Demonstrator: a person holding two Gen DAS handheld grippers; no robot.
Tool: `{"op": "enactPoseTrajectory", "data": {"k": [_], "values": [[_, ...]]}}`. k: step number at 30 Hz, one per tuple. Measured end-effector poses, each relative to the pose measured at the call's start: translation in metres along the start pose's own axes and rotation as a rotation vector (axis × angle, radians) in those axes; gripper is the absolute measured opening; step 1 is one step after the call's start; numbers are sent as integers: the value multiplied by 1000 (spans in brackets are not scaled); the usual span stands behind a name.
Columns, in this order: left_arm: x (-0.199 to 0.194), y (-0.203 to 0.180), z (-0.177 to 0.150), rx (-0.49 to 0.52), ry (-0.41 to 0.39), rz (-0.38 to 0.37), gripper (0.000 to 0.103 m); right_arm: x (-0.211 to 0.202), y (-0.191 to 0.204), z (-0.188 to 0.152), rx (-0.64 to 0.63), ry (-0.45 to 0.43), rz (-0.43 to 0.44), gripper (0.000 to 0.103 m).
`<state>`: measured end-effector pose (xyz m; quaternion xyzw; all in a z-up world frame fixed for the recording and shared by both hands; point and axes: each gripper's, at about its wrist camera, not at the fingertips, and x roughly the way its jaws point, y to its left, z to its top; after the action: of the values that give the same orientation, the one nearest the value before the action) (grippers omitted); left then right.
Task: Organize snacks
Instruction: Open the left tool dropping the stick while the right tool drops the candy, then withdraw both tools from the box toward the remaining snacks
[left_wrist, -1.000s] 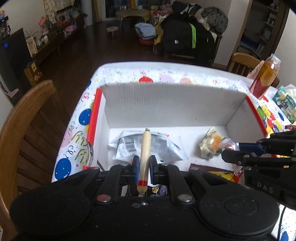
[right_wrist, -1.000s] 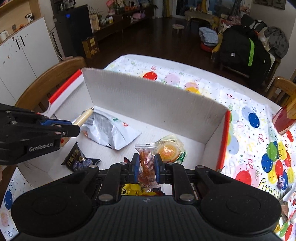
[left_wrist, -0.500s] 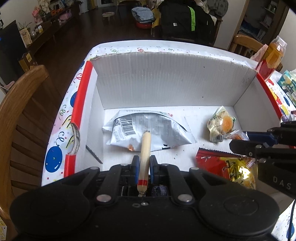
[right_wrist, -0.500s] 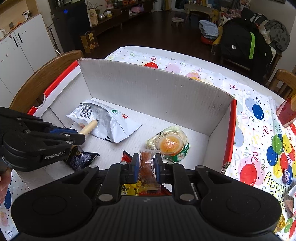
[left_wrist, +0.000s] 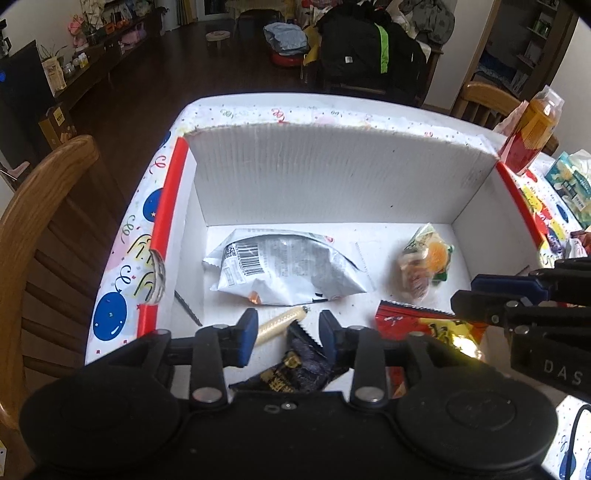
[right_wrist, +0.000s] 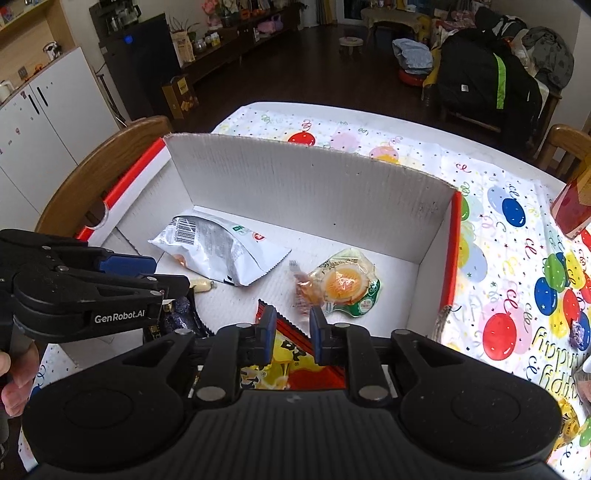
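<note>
We are holding two black two-finger grippers with blue pads over a white corrugated cardboard box with red side rims, which is sitting on a table covered with a balloon-print party cloth. Our left gripper is standing wide open with nothing between its fingers; our right gripper is also standing apart and gripping nothing.

We are counting six snacks on the box floor: one silver foil bag with a barcode, one slim beige sausage stick lying loose just below that bag, one dark purple packet with gold print under the left gripper, one red-and-yellow crinkly packet under the right gripper, one clear wrapper showing a round orange sweet with green edging, and one small clear packet of reddish-orange pieces touching it.

The left gripper's side is reading "GenRobot.AI"; the right gripper's side is showing "DAS". The cloth's yellow lettering is too cut off to read. One bottle of orange liquid is standing outside the box, beside its far right corner.
</note>
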<state>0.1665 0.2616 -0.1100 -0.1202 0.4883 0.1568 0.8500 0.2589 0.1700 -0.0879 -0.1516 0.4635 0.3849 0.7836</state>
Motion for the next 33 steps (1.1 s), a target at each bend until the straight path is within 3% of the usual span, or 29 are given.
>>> {"op": "enactPoseTrajectory", "data": {"k": [7, 14, 20, 33], "values": [[-20, -7, -3, 16, -48, 18, 54, -21, -2, -5, 11, -33, 1, 23], [-46, -11, -8, 21, -98, 17, 62, -47, -4, -11, 22, -73, 11, 24], [-67, -19, -14, 44, -151, 31, 67, -72, -9, -20, 44, -126, 7, 50], [-110, -48, -26, 74, -253, -33, 79, -128, -23, -45, 52, -210, 36, 64]]}}
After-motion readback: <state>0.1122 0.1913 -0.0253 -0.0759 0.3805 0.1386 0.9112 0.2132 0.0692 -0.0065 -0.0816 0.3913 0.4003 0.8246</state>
